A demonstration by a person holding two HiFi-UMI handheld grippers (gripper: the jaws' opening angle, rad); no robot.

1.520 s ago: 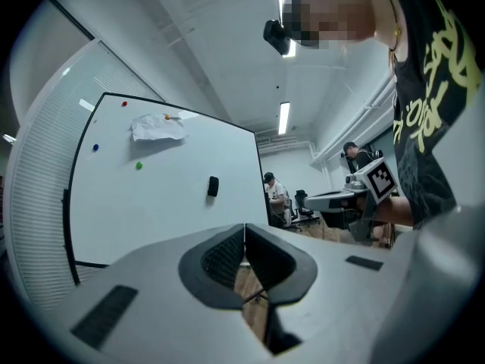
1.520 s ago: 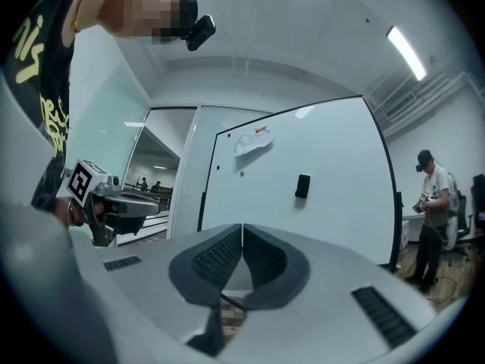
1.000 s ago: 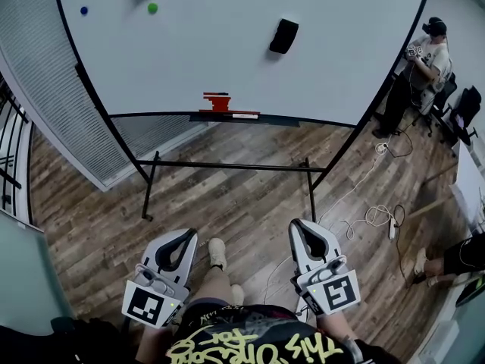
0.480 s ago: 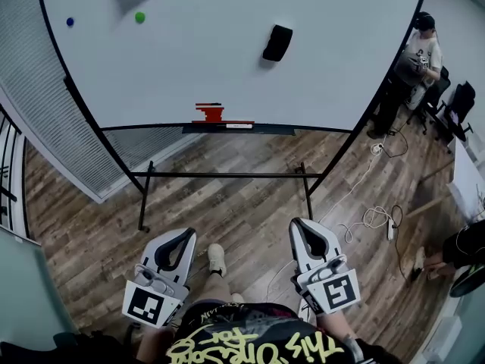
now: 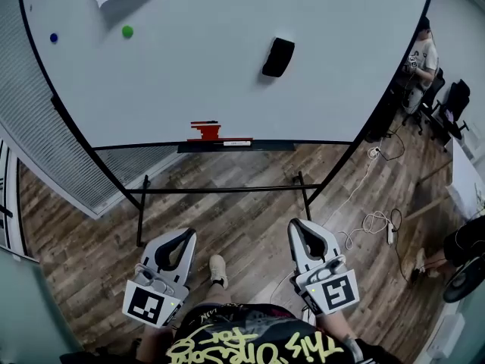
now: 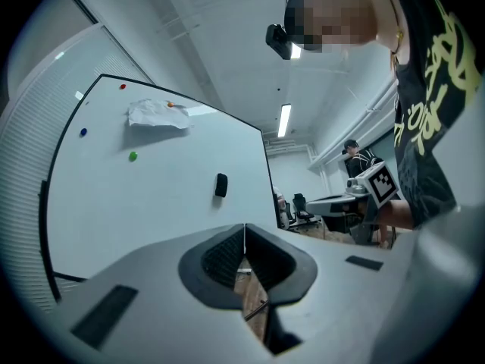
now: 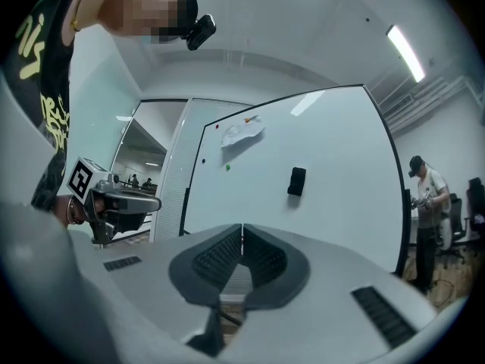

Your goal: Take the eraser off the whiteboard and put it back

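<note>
Eraser [image 5: 278, 57] on the whiteboard [image 5: 189, 74], well apart from left gripper [image 5: 184, 234] and right gripper [image 5: 297, 225], jaws together, empty

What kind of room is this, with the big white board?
Probably an office or a workroom. A big whiteboard stands on a metal frame with a black eraser stuck on it, office chairs sit at the far right, and cables trail over the wooden floor.
</note>
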